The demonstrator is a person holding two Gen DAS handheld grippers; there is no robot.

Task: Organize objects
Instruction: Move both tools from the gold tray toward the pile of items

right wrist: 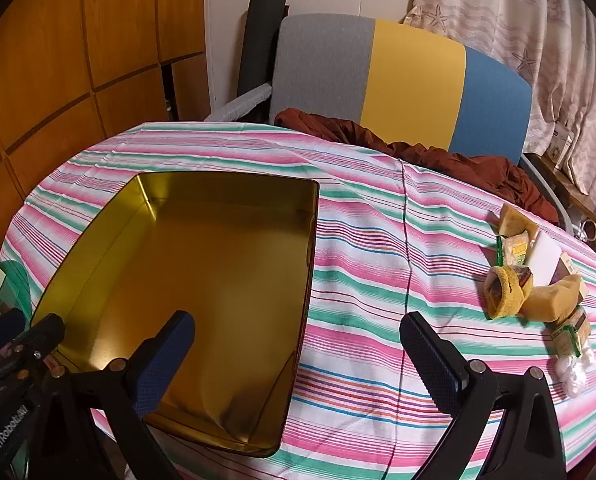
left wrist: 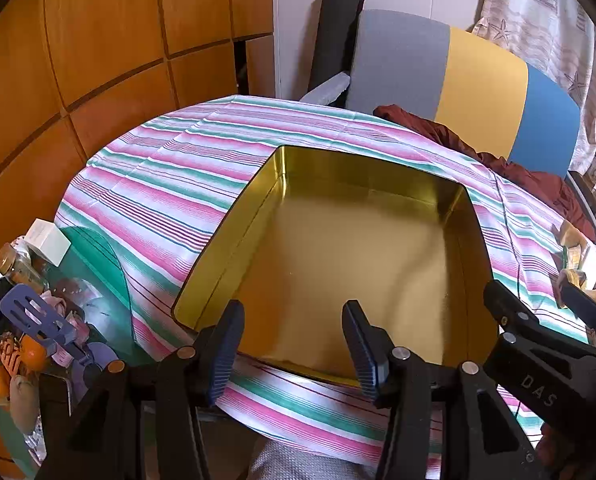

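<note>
- My left hand-held gripper [left wrist: 294,344] hovers wide and empty over the near edge of the empty gold rectangular metal tin [left wrist: 338,248].
- My right hand-held gripper [right wrist: 298,356] gapes wide, holding nothing.
- Yellow sponges and small packets [right wrist: 538,276] cluster at the striped surface's [right wrist: 378,240] right edge.

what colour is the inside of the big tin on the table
Shiny gold all over, the tin empty inside. It shows best in the right wrist view.
</note>
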